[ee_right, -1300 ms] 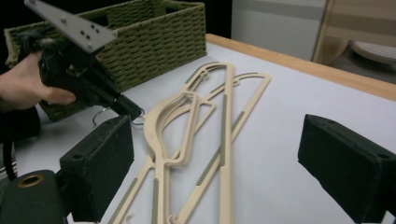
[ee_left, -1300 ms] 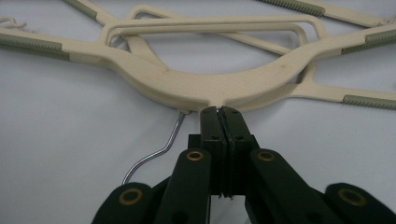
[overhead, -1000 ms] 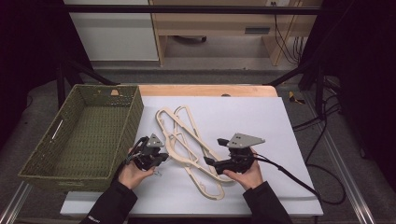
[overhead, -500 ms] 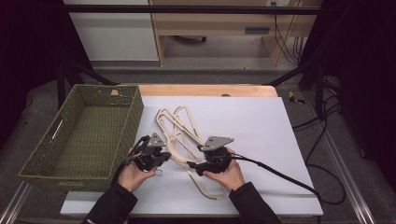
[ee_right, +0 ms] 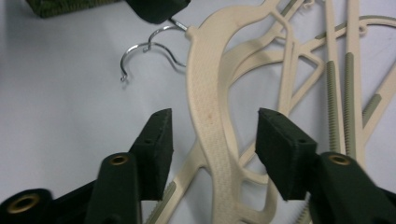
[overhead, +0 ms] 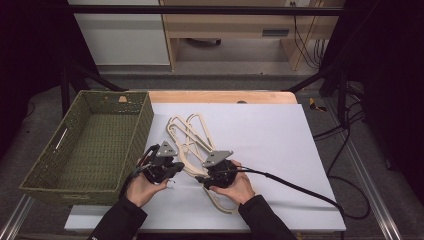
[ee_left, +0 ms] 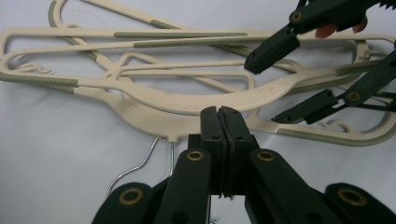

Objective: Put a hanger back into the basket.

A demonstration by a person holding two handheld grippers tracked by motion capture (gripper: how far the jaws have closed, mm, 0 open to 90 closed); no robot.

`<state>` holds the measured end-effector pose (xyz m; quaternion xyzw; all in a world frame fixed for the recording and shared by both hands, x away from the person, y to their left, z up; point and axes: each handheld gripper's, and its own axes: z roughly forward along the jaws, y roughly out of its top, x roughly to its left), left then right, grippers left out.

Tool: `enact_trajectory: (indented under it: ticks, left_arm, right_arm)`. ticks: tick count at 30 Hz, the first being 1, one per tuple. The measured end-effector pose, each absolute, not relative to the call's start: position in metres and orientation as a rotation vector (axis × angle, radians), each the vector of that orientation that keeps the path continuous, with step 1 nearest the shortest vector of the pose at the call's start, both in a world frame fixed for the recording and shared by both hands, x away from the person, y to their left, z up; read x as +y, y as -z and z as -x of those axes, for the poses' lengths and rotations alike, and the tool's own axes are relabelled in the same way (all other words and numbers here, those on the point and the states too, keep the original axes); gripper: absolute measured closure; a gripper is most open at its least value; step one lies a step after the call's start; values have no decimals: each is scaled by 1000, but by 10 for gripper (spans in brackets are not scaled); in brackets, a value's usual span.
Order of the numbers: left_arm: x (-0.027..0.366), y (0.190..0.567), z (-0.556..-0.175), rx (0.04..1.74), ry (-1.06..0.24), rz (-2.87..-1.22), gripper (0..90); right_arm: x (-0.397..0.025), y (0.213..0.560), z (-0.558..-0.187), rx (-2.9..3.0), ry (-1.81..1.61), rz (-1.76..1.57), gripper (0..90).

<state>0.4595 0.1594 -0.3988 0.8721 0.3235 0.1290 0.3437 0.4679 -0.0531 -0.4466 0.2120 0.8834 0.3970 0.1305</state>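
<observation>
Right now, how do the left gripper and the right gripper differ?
The left gripper has its jaws pressed shut at the top hanger's neck edge; whether they pinch it is unclear. The right gripper is open, its jaws straddling that hanger's shoulder. Both are black, hand-held, and low over the white table.

The basket (overhead: 90,145) sits at the table's (overhead: 280,145) left; the hangers (overhead: 192,137) lie just right of it, mid-table.
</observation>
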Motion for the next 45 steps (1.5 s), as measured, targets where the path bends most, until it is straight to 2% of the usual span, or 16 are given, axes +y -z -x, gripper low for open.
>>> enact_trajectory:
  ticks: [7,14,17,18,20,29,33,45]
  left_arm:
    - [158,398,-458,831,-341,-2262,888]
    - [161,394,-456,816,-340,-2208,868]
    - [164,385,-451,806,-349,-2129,685]
    - [165,381,-449,797,-355,-2103,581]
    - [171,371,-445,776,-355,-2042,478]
    - [201,339,-432,749,-441,-1872,141]
    - [210,343,-438,789,-429,-1856,83]
    - [202,360,-447,771,-395,-1911,53]
  right_arm:
    - [-52,449,-466,2559,-1134,-577,724]
    - [-52,448,-460,2529,-1137,-508,767]
    - [-54,445,-459,2512,-1130,-492,779]
    - [-55,443,-459,2498,-1131,-490,782]
    - [-57,440,-459,2486,-1131,-489,786]
    - [-67,425,-458,2419,-1101,-495,812]
    - [-78,413,-458,2363,-1088,-543,842]
    - [-129,387,-465,2294,-1195,-671,872]
